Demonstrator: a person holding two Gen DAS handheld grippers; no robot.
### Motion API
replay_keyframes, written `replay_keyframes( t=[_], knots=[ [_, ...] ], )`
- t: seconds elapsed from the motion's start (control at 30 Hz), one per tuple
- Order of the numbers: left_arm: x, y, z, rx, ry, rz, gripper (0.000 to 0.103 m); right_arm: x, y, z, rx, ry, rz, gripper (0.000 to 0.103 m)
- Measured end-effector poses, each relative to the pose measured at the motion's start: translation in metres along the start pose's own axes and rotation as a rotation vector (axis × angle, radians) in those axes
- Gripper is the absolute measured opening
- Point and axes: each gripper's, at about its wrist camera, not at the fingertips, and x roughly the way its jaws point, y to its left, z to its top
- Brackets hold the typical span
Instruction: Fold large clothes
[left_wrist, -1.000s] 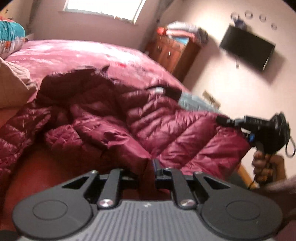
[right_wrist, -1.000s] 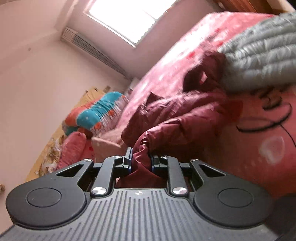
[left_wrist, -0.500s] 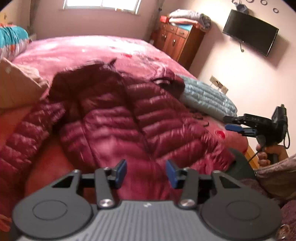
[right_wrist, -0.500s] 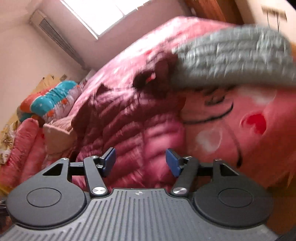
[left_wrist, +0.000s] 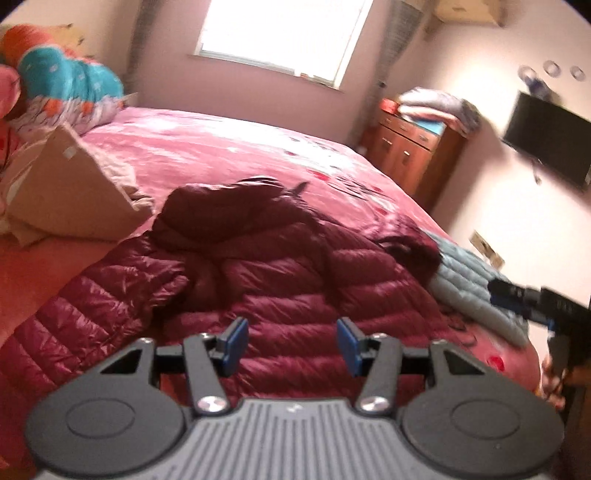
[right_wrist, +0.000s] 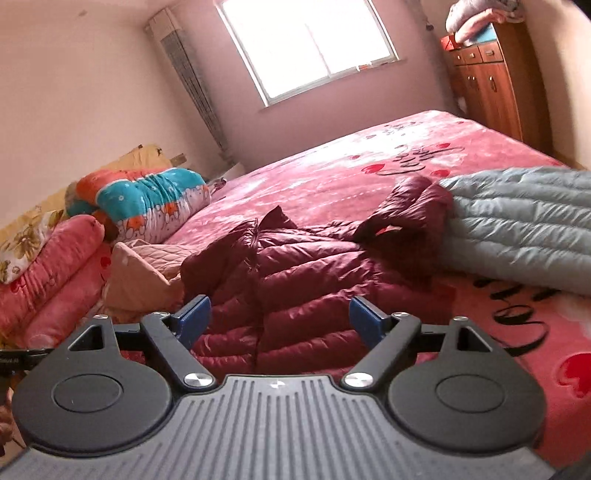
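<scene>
A maroon puffer jacket (left_wrist: 277, 266) (right_wrist: 295, 280) lies spread on the pink bed (left_wrist: 221, 147) (right_wrist: 332, 173), hood away from me, one sleeve reaching toward the lower left in the left wrist view. My left gripper (left_wrist: 291, 339) hovers over the jacket's hem; its jaws are opening and nothing is between the blue pads. My right gripper (right_wrist: 280, 317) is above the hem too, jaws opening wide and empty. It also shows at the right edge of the left wrist view, the right gripper (left_wrist: 517, 295) held by a hand.
A grey-blue down jacket (right_wrist: 517, 221) (left_wrist: 469, 284) lies to the right, overlapping the maroon sleeve. A beige cushion (left_wrist: 66, 184) and rolled bright quilts (right_wrist: 147, 199) sit at the bed's left. A wooden cabinet (left_wrist: 406, 147) and wall TV (left_wrist: 546, 140) stand beyond.
Both grippers let go of the maroon jacket's hem and opened. The jacket dropped flat onto the bed, and both hands drew back from it.
</scene>
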Motion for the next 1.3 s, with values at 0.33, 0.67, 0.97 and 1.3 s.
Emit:
replay_keyframes(
  t=[0.33, 0.67, 0.97, 1.3],
  knots=[
    [0.076, 0.012, 0.015, -0.122, -0.094, 0.007, 0.063, 0.053, -0.051, -0.009, 0.055, 0.003, -0.127, 0.102],
    [0.146, 0.051, 0.012, -0.218, -0.083, 0.056, 0.063, 0.100, -0.027, 0.002, 0.006, 0.022, -0.108, 0.102],
    [0.169, 0.100, 0.004, -0.290, -0.083, 0.074, 0.063, 0.196, 0.042, 0.027, -0.198, 0.008, 0.009, 0.099],
    [0.147, 0.153, 0.013, -0.382, -0.169, 0.236, 0.063, 0.332, 0.083, 0.009, -0.320, 0.180, 0.002, 0.063]
  ],
)
